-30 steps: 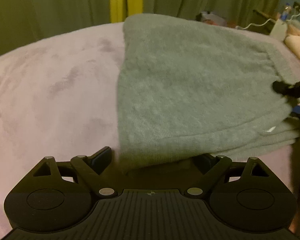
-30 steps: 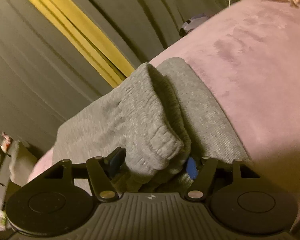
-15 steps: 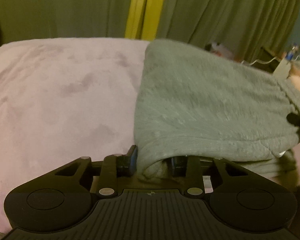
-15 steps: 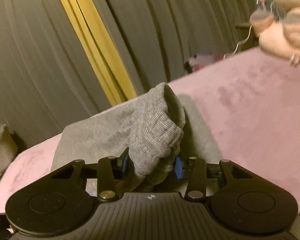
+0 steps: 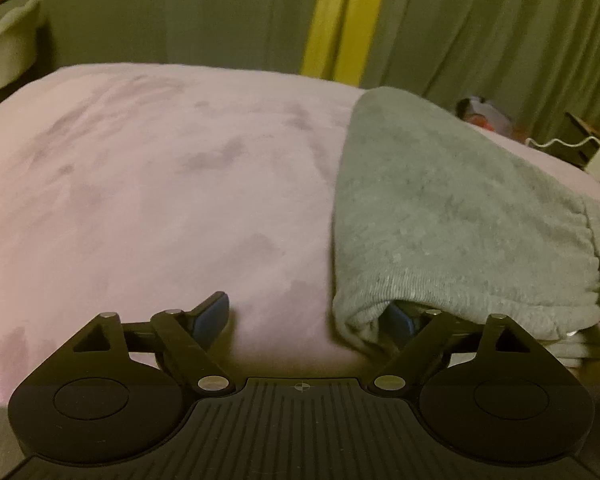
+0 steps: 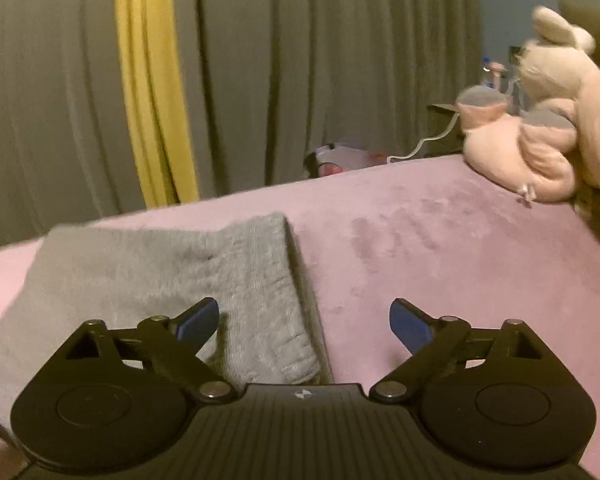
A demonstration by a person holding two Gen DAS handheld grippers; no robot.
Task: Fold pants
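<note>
Both grippers, left [image 5: 306, 318] and right [image 6: 304, 320], opening wide, have released the folded pants [image 5: 452, 216]; fold likely finished.

We counted one folded pair of grey pants [image 5: 452, 216] on one pink bed [image 5: 148, 184]. We saw two grippers, the left gripper [image 5: 306, 318] and the right gripper [image 6: 304, 320]. There was one pink plush toy [image 6: 540, 148], and one yellow curtain strip [image 6: 152, 92] among the grey-green curtains.
</note>
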